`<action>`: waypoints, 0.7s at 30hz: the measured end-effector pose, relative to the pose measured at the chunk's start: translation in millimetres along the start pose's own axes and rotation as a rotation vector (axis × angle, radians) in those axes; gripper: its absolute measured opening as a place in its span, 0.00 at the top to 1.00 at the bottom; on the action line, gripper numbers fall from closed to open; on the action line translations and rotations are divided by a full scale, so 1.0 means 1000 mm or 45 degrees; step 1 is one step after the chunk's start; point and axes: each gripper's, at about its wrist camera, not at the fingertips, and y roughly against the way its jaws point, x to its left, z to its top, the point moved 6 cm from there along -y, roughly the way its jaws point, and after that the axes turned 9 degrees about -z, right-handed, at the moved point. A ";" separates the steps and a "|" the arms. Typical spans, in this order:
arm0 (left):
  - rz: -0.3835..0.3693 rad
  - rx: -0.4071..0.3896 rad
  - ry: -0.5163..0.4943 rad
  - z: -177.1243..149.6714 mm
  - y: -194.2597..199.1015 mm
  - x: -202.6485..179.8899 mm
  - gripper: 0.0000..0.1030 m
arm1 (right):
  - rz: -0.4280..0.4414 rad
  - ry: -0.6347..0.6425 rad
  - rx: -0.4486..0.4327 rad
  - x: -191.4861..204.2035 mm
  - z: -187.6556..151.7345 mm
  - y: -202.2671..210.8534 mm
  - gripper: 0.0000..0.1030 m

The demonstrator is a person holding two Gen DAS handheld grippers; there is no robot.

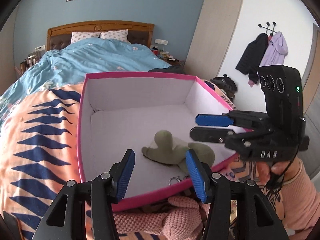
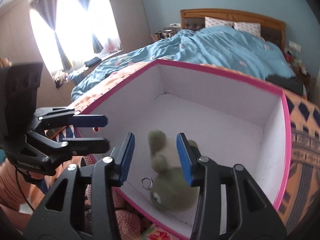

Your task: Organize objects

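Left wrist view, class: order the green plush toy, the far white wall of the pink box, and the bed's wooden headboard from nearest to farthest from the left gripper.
1. Green plush toy, just ahead of the left gripper, on the box floor.
2. Far white wall, at the box's back.
3. Wooden headboard, against the blue wall.

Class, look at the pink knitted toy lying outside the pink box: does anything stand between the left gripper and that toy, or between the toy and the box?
Nothing visible blocks the left gripper from the pink knitted toy below it. The pink box near wall stands between toy and interior, so it must be lifted over.
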 end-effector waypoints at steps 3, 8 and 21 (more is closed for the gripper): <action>-0.004 0.014 -0.025 -0.003 0.000 -0.006 0.43 | -0.018 -0.046 0.008 -0.013 -0.008 0.004 0.45; -0.012 0.025 -0.028 -0.006 0.002 -0.012 0.42 | -0.032 -0.097 0.058 -0.024 -0.017 0.004 0.42; 0.024 0.027 -0.073 -0.014 0.015 -0.033 0.40 | 0.017 -0.089 0.108 -0.015 -0.028 0.001 0.39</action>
